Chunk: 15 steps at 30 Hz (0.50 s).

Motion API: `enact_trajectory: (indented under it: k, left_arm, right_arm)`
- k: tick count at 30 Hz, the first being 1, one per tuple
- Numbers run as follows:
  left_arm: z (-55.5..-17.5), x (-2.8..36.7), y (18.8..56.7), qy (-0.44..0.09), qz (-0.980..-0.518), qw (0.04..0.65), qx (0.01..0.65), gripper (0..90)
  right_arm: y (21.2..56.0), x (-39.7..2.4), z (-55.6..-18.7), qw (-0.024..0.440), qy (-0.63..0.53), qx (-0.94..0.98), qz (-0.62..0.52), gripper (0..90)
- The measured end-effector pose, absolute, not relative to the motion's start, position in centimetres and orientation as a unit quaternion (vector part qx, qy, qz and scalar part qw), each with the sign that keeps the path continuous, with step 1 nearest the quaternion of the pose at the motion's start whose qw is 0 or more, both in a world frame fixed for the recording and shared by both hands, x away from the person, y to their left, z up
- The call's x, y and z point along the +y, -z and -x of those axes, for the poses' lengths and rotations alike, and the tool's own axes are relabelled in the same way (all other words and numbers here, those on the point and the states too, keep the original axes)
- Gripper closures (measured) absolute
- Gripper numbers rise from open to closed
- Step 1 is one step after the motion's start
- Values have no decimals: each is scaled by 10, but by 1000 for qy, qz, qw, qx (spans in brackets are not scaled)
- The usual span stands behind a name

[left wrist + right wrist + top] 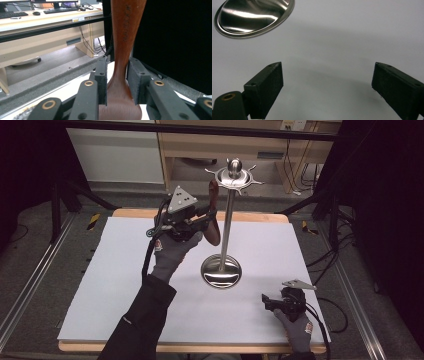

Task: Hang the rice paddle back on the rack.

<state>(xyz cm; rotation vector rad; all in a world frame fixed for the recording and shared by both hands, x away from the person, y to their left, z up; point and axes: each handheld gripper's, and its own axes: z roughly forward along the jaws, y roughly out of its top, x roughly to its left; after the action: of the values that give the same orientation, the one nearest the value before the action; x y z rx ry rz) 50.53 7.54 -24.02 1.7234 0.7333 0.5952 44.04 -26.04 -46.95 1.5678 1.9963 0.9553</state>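
Two grippers were in my gloved hands over the white-covered table. My left gripper was raised beside the polished steel stand, just left of its thin pole, and its black jaws pinched a dark reddish-brown wooden utensil. Seen from the left gripper view, the left gripper clamped that smooth, grained wood at the narrow neck where the handle flared outward below — faint lettering ran along the handle. The utensil stood roughly upright, its top end close under the stand's round crown with its small curved hooks and ball knob.

My right gripper rested low, near the table's front edge, to the right of the stand's glossy dished base. Its padded, matte jaws were spread wide with nothing between them — right gripper, base rim.
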Motion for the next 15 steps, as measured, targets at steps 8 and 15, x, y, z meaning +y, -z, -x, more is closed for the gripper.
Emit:
enact_trajectory:
  k: [8,15]
  left_arm:
    - [-499,84,248,-256,-733,554,303,543]
    - [-493,91,262,-259,-738,550,292,490]
  right_arm:
    - [470,-260,-440,215,-342,719,-565,106]
    - [470,-260,-440,214,-343,720,-565,106]
